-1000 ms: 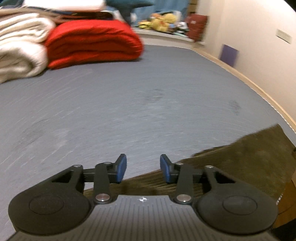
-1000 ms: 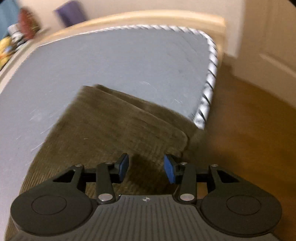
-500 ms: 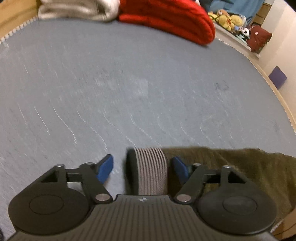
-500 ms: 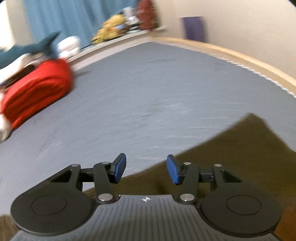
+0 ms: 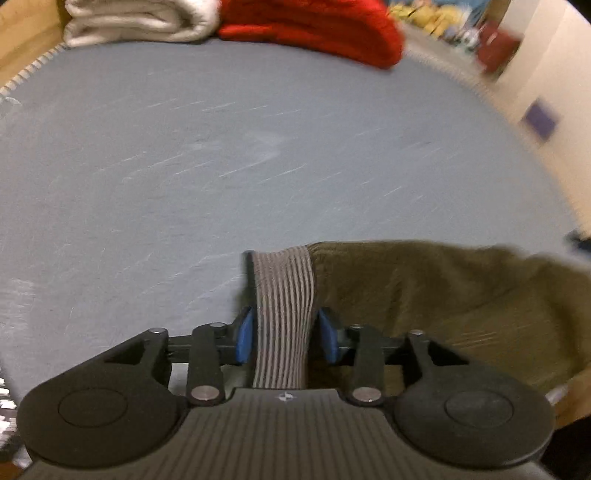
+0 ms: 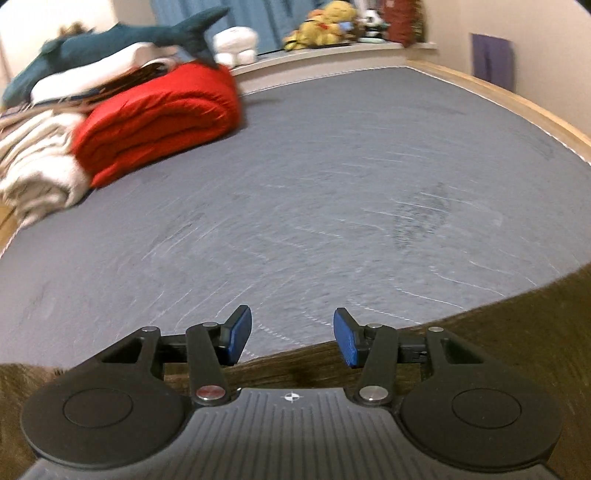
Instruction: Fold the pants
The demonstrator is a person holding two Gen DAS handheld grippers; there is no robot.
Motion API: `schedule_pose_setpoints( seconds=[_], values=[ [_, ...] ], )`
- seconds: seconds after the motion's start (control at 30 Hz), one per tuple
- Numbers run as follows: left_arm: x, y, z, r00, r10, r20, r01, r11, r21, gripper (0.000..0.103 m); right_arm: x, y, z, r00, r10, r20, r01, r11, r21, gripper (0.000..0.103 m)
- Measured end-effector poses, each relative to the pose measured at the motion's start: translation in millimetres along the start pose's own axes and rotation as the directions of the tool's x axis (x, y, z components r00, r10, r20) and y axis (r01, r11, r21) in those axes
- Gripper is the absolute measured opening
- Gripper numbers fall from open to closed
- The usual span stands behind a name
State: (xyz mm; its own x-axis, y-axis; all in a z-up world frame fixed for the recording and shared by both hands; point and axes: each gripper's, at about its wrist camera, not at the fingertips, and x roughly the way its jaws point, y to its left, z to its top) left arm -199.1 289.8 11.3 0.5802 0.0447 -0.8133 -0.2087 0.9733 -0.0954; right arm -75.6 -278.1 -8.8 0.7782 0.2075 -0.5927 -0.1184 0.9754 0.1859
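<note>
Olive-brown corduroy pants [image 5: 454, 295] lie on the grey mattress [image 5: 258, 155], stretching right from my left gripper [image 5: 284, 334]. Their grey ribbed waistband [image 5: 282, 295] runs between the blue pads, which stand close on either side of it; I cannot tell whether they pinch it. In the right wrist view the pants [image 6: 517, 325] lie under and to the right of my right gripper [image 6: 292, 338], which is open and empty just above the cloth's edge.
A folded red blanket [image 6: 162, 114] and cream blankets [image 6: 33, 166] are stacked at the far end of the mattress, with a plush shark [image 6: 122, 40] on top. Stuffed toys [image 6: 325, 22] sit on a ledge behind. The wooden bed frame [image 6: 517, 99] runs along the right.
My left gripper's jaws have narrowed around the ribbed waistband, which now reaches deeper between the pads. My right gripper has swung left along the pants edge and stays open.
</note>
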Motion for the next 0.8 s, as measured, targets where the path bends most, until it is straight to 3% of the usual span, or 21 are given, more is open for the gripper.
schedule_pose_setpoints(
  seconds=[0.07,0.1,0.13,0.2,0.27,0.3,0.37,0.4,0.43,0.6,0.67,0.73,0.8],
  values=[
    [-17,-6,1,0.99,0.104,0.096,-0.111,0.991,0.077,0.049,5,10,-3,1.0,0.016,-0.014,-0.016,0.999,-0.033,0.052],
    [-29,-8,1,0.982,0.106,0.155,-0.121,0.989,0.09,0.049,6,14,-2,0.999,0.029,-0.02,-0.03,0.998,-0.046,0.052],
    [-39,-9,1,0.979,0.068,0.192,-0.086,0.992,0.091,0.049,6,23,-5,0.999,0.047,-0.025,-0.049,0.997,-0.065,0.052],
    [-50,-16,1,0.976,-0.076,0.204,0.051,0.991,0.122,0.049,10,39,-9,0.996,0.086,-0.034,-0.09,0.988,-0.123,0.052],
    [-47,-31,-5,0.975,-0.157,0.158,0.122,0.97,0.209,0.049,12,62,-16,0.989,0.137,-0.049,-0.145,0.968,-0.204,0.052],
    [-42,-41,-13,0.98,-0.174,0.099,0.138,0.946,0.293,0.049,13,73,-20,0.985,0.163,-0.062,-0.173,0.955,-0.239,0.052],
    [-17,-54,-39,0.995,-0.069,-0.072,0.094,0.895,0.436,0.047,14,95,-29,0.973,0.215,-0.088,-0.231,0.924,-0.305,0.052],
    [-7,-58,-56,0.995,0.0,-0.1,0.053,0.849,0.526,0.046,15,106,-34,0.966,0.238,-0.098,-0.257,0.906,-0.337,0.052],
    [-8,-61,-67,0.997,0.011,-0.081,0.038,0.816,0.577,0.046,12,116,-38,0.961,0.256,-0.103,-0.276,0.891,-0.362,0.052],
    [-22,-55,-63,0.994,-0.009,-0.111,0.069,0.836,0.544,0.045,22,169,-56,0.932,0.325,-0.159,-0.361,0.807,-0.467,0.052],
    [-23,-66,-57,0.994,0.006,-0.113,0.06,0.818,0.573,0.046,34,185,-60,0.949,0.276,-0.152,-0.314,0.795,-0.519,0.052],
    [-21,-75,-39,0.994,-0.02,-0.105,0.075,0.832,0.549,0.046,51,193,-60,0.974,0.184,-0.134,-0.228,0.81,-0.54,0.052],
    [-32,-72,-26,0.995,-0.084,-0.062,0.103,0.866,0.49,0.048,74,190,-53,0.982,0.116,-0.152,-0.176,0.856,-0.485,0.064]
  ],
)
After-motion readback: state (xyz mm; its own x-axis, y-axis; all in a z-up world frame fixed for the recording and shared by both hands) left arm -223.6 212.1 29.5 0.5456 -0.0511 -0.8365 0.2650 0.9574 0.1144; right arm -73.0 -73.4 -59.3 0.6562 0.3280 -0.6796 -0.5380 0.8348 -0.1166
